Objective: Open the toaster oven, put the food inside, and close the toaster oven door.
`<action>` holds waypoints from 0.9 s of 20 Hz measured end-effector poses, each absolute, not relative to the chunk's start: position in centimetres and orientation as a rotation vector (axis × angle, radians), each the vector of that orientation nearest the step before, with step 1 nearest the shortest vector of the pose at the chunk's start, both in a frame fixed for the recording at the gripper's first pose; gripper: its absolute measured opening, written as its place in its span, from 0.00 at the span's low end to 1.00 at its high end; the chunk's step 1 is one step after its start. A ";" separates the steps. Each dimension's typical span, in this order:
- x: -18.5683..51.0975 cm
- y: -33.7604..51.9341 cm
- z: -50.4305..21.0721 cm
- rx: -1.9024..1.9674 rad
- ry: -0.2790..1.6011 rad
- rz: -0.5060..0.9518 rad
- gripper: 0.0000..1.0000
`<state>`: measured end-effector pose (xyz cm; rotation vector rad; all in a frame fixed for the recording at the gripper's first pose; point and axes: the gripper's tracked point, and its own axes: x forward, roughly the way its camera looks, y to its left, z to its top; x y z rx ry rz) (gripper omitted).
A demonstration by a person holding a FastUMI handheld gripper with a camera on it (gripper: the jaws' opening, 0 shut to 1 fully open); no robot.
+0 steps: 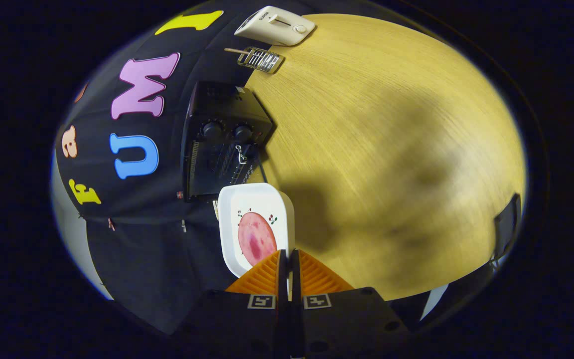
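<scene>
Wooden counter [391, 149] fills most of the scene, with shadows lying across it and the booth's black cloth wall behind. Against that wall stands the black toaster oven [219, 144], its two knobs [227, 131] facing the camera; its door seems to be already down, since a wire rack shows behind it, but the dark makes this hard to confirm. The gripper [288, 259] has its fingers nearly closed, and they pinch the near rim of a white square plate [254, 227] between them. On the plate lies a round pink slice of food [256, 238], probably ham. The plate is held level just in front of the oven mouth, I judge so that the food does not slide while it goes inside. Farther along the wall are a white pop-up toaster [275, 26] and a small metal grill rack [261, 59] with a wooden handle. The plate's near edge is covered by the fingers.
</scene>
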<state>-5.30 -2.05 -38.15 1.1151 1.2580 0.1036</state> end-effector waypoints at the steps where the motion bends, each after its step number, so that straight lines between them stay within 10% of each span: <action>1: -4.8 -0.5 -38.0 1.140 1.239 0.067 0.06; 18: 11.4 15.9 -42.6 1.372 0.897 -0.445 0.06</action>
